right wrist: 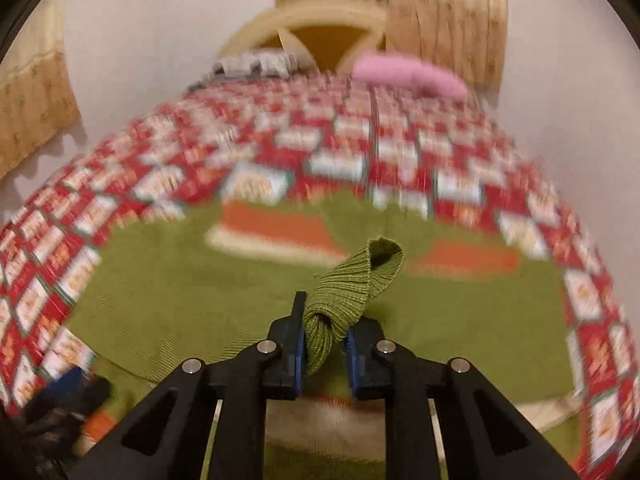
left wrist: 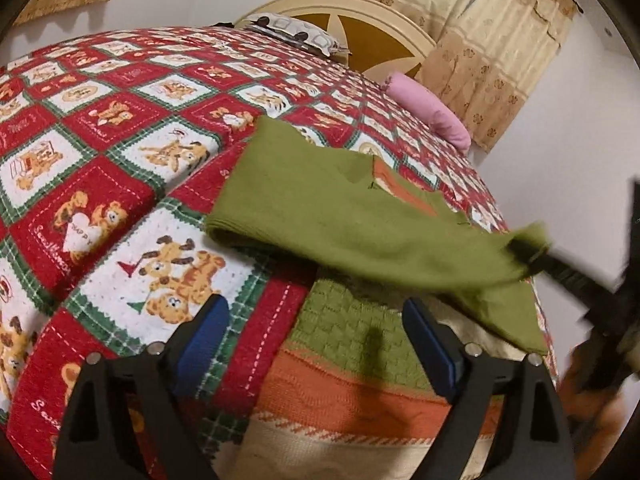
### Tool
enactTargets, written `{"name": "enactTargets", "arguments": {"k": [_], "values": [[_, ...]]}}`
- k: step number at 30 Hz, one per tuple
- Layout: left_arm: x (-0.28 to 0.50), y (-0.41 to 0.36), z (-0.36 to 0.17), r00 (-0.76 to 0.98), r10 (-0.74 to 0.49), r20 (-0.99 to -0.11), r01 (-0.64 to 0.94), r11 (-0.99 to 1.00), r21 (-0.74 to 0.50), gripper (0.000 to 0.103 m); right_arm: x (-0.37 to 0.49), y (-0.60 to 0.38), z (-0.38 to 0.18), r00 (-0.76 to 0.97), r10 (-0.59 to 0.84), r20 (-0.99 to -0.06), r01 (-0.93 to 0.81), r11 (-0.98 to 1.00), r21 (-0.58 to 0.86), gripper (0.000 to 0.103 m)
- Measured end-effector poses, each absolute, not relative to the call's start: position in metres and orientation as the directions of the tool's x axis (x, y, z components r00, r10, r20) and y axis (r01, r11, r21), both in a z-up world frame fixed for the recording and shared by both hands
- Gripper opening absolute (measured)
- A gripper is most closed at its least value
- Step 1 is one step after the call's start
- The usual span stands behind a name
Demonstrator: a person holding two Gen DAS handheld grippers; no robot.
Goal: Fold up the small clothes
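Left wrist view: the left tool (left wrist: 316,322) stands wide apart with nothing between its blue-padded fingers (left wrist: 204,336), hovering over the near hem of a small knitted sweater (left wrist: 344,336) that lies on the bed; the sweater is green with orange and cream bands, and its lower body rests flat on the red, white and green teddy-bear quilt (left wrist: 120,168); one green sleeve (left wrist: 360,220) is lifted off the body and stretched across it toward the right, where the right tool (left wrist: 532,254), blurred and dark, has its cuff end; a patterned pillow (left wrist: 292,32) and a pink pillow (left wrist: 432,108) lie at the far end by the cream headboard (left wrist: 360,12), with beige curtains (left wrist: 492,32) behind.

Right wrist view: the right tool (right wrist: 324,340) is closed narrowly on the ribbed cuff (right wrist: 352,280) of that sleeve, the knit bunched between the blue pads and the open cuff mouth curling up past the fingertips; below, much blurred, the sweater's green body (right wrist: 180,292) spreads over the quilt (right wrist: 400,148); the left tool (right wrist: 68,388) shows as a dark blur at the lower left edge, by the sweater's near hem; the pink pillow (right wrist: 408,74) sits near the headboard (right wrist: 320,24).
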State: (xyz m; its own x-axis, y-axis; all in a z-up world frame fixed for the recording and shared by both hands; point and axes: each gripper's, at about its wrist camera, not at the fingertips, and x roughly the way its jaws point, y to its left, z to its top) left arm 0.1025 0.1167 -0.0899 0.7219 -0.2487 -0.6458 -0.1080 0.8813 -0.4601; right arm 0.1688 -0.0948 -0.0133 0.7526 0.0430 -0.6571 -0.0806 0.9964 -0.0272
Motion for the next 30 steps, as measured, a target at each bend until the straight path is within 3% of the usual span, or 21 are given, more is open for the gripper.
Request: {"name": "enactTargets", "arguments": {"k": [5,9,15,18,22,25,28,30], "values": [[0.103,0.116,-0.090,0.721,-0.244,-0.649,-0.109,0.884,-0.454,0.091,0.154,-0.116,0.056,0.853,0.023,-0.522,-0.059,0.997,-0.052,0.016],[0.104,0.117,-0.090,0.720,-0.242,-0.651,-0.109,0.886,-0.450,0.091,0.146,-0.150,0.070,0.875,-0.052,-0.480,0.001,0.995,-0.104,0.016],[0.103,0.116,-0.090,0.718,-0.236,-0.655,-0.111,0.890,-0.442,0.091,0.149,-0.211,0.015,0.795,-0.129,-0.593,0.071,0.990,-0.120,0.016],[0.104,0.116,-0.090,0.717,-0.231,-0.658,-0.112,0.893,-0.436,0.091,0.155,-0.227,-0.035,0.711,-0.121,-0.693,0.073,0.992,-0.099,0.018],[0.104,0.116,-0.090,0.716,-0.229,-0.660,-0.112,0.895,-0.432,0.091,0.154,-0.252,-0.066,0.631,-0.110,-0.768,0.134,0.990,-0.031,0.035],[0.106,0.114,-0.090,0.714,-0.225,-0.663,-0.113,0.897,-0.427,0.091,0.138,-0.275,-0.057,0.663,-0.073,-0.745,0.190,0.979,0.073,0.035],[0.106,0.114,-0.090,0.714,-0.225,-0.663,-0.113,0.897,-0.427,0.092,0.112,-0.285,-0.035,0.709,-0.177,-0.683,0.290,0.955,0.053,0.035],[0.106,0.114,-0.090,0.714,-0.225,-0.663,-0.113,0.897,-0.427,0.092,0.103,-0.276,-0.028,0.729,-0.136,-0.671,0.245,0.967,0.071,0.035]]}}
